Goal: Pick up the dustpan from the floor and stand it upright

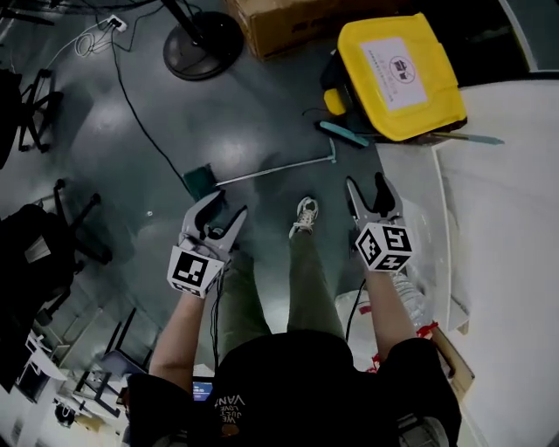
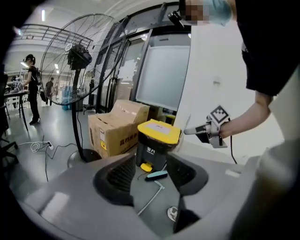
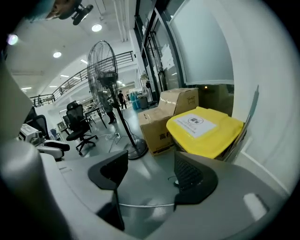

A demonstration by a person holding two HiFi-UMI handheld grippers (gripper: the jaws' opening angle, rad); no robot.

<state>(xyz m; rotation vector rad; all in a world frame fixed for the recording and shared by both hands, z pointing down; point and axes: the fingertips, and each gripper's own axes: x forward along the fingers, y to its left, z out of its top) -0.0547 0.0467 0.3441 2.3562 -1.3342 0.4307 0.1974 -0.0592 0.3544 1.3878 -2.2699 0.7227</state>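
The dustpan lies flat on the grey floor: a dark green pan with a long thin metal handle that runs right to a hooked end. My left gripper hovers just below the pan, open, with nothing between its fingers. My right gripper is open and empty too, held below the handle's hooked end. In the left gripper view the handle lies on the floor between the jaws of the left gripper. In the right gripper view the handle crosses low between the jaws of the right gripper.
A yellow-lidded bin stands at the back right with a teal brush on the floor in front of it. A cardboard box and a fan base are behind. A white panel borders the right. My shoe is near the handle.
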